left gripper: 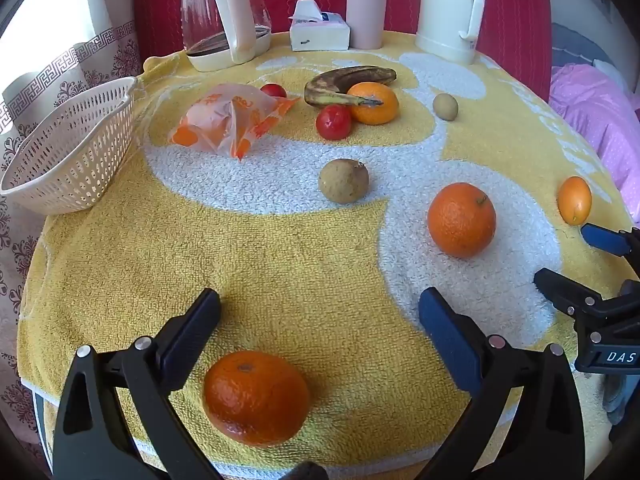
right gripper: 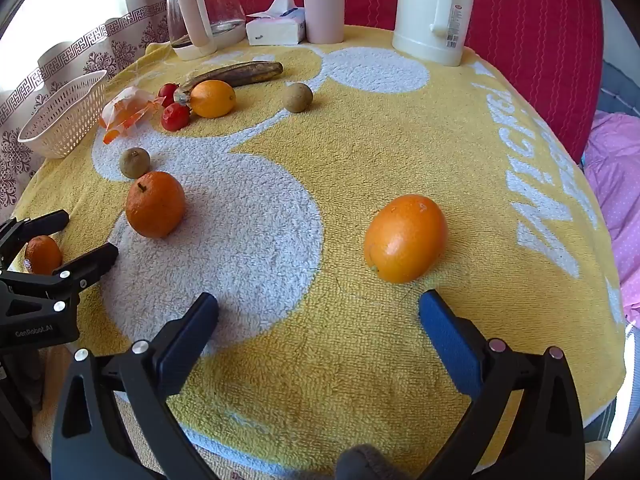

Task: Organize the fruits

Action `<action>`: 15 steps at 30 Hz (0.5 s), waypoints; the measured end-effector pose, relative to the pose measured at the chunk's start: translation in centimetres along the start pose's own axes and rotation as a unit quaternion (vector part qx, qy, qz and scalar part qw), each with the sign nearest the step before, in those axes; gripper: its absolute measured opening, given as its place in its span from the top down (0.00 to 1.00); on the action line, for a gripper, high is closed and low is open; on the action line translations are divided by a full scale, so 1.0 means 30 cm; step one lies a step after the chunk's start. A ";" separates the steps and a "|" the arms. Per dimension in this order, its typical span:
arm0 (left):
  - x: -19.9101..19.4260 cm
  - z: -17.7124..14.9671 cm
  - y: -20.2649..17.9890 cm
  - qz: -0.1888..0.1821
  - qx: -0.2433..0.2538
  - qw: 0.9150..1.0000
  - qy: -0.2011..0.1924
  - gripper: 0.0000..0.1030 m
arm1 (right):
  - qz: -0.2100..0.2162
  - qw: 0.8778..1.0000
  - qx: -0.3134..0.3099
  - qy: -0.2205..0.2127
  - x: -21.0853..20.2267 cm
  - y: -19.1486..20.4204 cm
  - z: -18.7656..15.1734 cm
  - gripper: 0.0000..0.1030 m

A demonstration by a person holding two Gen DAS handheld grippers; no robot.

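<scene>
While both grippers are held with fingers spread wide and empty, a mandarin (left gripper: 256,398) is framed by the left gripper (left gripper: 320,320) on the towel-covered counter (left gripper: 300,264), and an orange (right gripper: 405,238) is seen ahead of the right gripper (right gripper: 318,324)

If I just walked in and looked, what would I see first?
Probably bright oranges scattered over the yellow towel, one sitting right between the open left gripper's fingers: the mandarin. Behind them lies a browned banana beside two red tomatoes, and a white basket waits empty at the left edge.
</scene>
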State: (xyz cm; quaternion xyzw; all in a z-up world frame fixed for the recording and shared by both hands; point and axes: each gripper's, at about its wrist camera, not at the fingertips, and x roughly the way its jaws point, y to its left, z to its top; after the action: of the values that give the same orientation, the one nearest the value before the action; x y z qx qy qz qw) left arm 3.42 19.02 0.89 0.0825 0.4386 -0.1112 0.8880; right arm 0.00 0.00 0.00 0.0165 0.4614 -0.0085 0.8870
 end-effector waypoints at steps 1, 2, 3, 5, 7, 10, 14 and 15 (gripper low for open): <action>-0.001 0.000 0.000 0.001 0.001 1.000 -0.002 0.02 | 0.000 1.000 0.000 0.000 0.000 0.000 0.000 0.05; 0.000 0.000 0.000 0.001 0.001 1.000 -0.002 0.02 | 0.002 1.000 0.001 -0.001 0.000 -0.001 0.000 0.05; 0.000 0.000 0.000 0.001 0.001 1.000 -0.002 0.02 | 0.002 1.000 0.001 -0.001 0.000 -0.001 0.000 0.05; 0.000 0.000 0.000 0.001 0.000 1.000 -0.002 0.02 | 0.001 1.000 0.001 -0.001 0.000 -0.001 0.000 0.05; 0.001 0.000 0.000 0.001 0.001 1.000 -0.002 0.02 | 0.001 1.000 0.000 -0.001 0.000 0.000 0.000 0.05; 0.001 0.000 0.000 0.001 0.001 1.000 -0.002 0.02 | 0.000 1.000 0.000 -0.001 0.000 0.000 0.000 0.05; 0.003 0.002 0.001 0.000 0.000 1.000 -0.002 0.02 | 0.000 1.000 0.000 -0.001 0.000 0.000 0.000 0.05; 0.002 0.001 0.001 0.000 0.000 1.000 -0.002 0.02 | 0.000 1.000 0.000 -0.001 0.000 0.000 0.000 0.05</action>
State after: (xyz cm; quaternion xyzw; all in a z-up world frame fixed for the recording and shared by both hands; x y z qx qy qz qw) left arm 3.48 19.04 0.86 0.0826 0.4365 -0.1112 0.8890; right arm -0.01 0.00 0.00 0.0167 0.4605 -0.0084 0.8875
